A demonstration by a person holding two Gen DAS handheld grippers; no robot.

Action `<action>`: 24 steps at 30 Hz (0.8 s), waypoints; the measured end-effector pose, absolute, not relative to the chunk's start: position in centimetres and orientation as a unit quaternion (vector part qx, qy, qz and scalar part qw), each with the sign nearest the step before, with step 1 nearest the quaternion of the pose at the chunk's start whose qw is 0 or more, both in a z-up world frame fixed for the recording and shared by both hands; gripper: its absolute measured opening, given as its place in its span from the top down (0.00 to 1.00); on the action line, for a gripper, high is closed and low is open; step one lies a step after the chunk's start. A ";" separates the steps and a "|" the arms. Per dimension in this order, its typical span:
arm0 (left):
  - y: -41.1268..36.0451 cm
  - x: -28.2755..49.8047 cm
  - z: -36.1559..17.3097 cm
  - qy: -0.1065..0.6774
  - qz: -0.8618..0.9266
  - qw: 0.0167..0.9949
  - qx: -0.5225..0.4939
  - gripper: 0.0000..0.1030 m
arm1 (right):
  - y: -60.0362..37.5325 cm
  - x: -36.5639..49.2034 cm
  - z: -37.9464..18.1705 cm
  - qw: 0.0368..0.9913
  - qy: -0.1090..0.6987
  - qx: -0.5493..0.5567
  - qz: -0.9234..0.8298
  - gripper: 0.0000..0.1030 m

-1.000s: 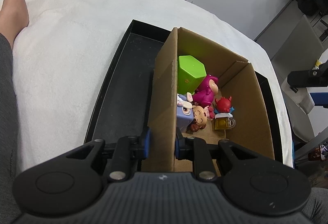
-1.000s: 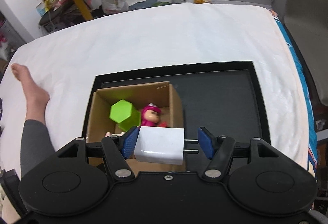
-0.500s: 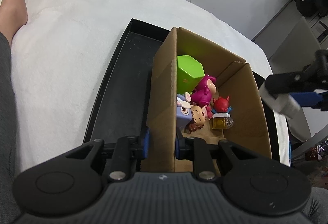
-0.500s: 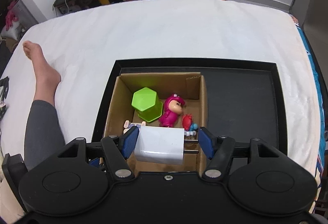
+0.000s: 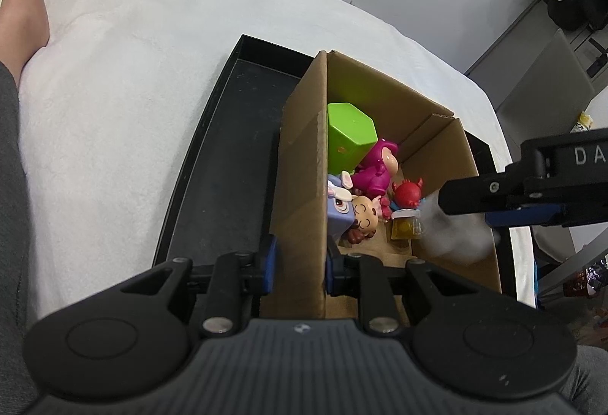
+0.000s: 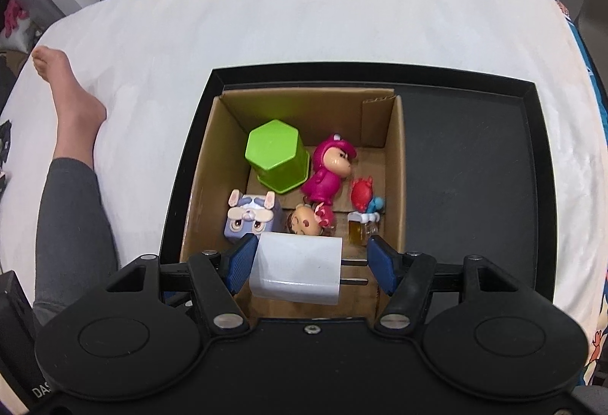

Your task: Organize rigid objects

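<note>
An open cardboard box [image 6: 393, 164] stands in the left half of a black tray [image 6: 467, 156] on a white bed. It holds a green hexagonal cup [image 6: 276, 154], a pink figure [image 6: 328, 171], a red crab toy [image 6: 361, 192], a purple bunny cube [image 6: 249, 219], a small doll head [image 6: 304, 223] and a yellow cube [image 6: 357, 230]. My left gripper [image 5: 300, 259] is shut on the box's left wall [image 5: 304, 194]. My right gripper [image 6: 309, 263] is shut on a white plug charger [image 6: 296, 268], held over the box's near end; it shows blurred in the left wrist view [image 5: 452, 232].
The right half of the tray is bare black floor [image 6: 463, 187]. A person's leg and bare foot [image 6: 64, 118] lie on the bed left of the tray. The white bedcover [image 6: 304, 19] surrounds the tray. Room clutter lies beyond the bed.
My right gripper has carried the charger forward and down over the box, entering the left wrist view from the right. My left gripper has kept its hold on the box wall.
</note>
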State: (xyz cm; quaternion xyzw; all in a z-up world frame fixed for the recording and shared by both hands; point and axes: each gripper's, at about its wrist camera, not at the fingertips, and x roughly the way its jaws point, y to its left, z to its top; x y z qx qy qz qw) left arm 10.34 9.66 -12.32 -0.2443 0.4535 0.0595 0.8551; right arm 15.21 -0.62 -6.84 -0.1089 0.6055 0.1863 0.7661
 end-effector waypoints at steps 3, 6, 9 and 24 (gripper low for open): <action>9.7 10.3 -12.2 0.452 0.059 0.856 -0.245 0.79 | -0.5 15.1 -6.8 0.763 0.607 -0.112 0.192 0.34; 9.7 10.2 -12.0 0.447 0.057 0.858 -0.247 0.79 | -0.7 15.0 -6.3 0.767 0.602 -0.111 0.192 0.33; 9.6 10.1 -12.1 0.447 0.059 0.858 -0.245 0.79 | -1.3 14.9 -5.8 0.771 0.599 -0.097 0.192 0.33; 9.0 9.7 -9.9 0.453 0.073 0.862 -0.216 0.79 | -5.5 13.1 -4.6 0.785 0.589 -0.015 0.191 0.21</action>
